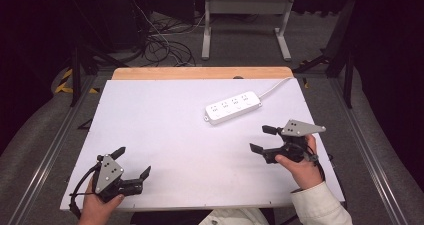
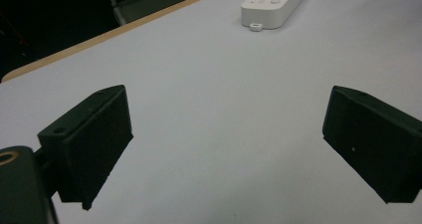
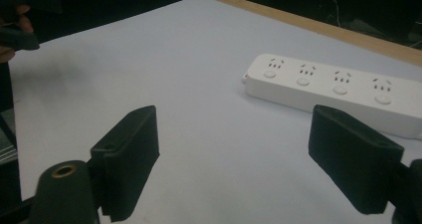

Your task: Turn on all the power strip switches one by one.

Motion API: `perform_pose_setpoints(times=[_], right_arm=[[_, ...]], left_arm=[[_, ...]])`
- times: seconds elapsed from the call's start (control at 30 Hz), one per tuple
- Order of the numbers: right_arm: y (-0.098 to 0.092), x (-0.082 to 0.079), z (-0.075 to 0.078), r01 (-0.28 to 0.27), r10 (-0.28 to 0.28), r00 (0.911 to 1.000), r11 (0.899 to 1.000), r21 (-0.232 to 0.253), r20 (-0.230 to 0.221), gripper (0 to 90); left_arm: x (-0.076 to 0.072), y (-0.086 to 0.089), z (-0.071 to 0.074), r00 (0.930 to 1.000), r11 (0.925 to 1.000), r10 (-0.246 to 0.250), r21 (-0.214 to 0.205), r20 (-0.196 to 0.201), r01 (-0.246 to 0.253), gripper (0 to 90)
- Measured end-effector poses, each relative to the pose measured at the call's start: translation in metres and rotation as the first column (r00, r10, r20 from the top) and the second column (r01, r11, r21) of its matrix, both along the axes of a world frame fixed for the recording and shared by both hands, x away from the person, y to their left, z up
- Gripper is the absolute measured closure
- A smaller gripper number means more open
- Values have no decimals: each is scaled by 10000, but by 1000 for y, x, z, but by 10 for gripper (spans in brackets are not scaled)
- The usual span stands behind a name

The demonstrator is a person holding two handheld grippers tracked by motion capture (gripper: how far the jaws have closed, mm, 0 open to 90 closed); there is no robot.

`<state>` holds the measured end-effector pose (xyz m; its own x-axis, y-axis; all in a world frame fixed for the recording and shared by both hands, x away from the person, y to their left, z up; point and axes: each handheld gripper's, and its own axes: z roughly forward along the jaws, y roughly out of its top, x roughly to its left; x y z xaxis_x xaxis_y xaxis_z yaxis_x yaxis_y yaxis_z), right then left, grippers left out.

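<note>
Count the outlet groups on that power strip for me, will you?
4, in one row along the white power strip: each socket sits above its own round button, running from the end nearer the left gripper's side to the cable end. None looks hidden.

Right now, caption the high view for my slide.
Both open grippers, left and right, rest near a white power strip.

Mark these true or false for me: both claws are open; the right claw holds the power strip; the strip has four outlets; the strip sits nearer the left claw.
1. Both the left claw and the right claw are open. True.
2. The right claw holds the power strip. False: it holds nothing, and the strip lies apart on the table.
3. The strip has four outlets. True.
4. The strip sits nearer the left claw. False: nearer the right.
</note>
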<state>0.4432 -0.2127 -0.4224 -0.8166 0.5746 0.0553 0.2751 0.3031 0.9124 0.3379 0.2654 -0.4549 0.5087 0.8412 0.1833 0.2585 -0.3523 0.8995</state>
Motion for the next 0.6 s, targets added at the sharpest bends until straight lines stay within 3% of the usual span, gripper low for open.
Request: perform_pose_setpoints(times=[0.23, 0.37, 0.6], right_arm=[[-2, -10, -27, -335, 342, 9990, 9992, 229, -297, 135], [-1, -13, -43, -236, 220, 9989, 9989, -400, -404, 127], [6, -20, -63, -105, 20, 9958, 9957, -919, -918, 120]], left_arm=[[0, 0, 1, 10000, 10000, -58, -74, -76, 58, 56], [0, 2, 2, 9998, 9998, -186, -103, -92, 185, 57], [-2, 8, 4, 9933, 9912, -1134, -714, -213, 1116, 56]])
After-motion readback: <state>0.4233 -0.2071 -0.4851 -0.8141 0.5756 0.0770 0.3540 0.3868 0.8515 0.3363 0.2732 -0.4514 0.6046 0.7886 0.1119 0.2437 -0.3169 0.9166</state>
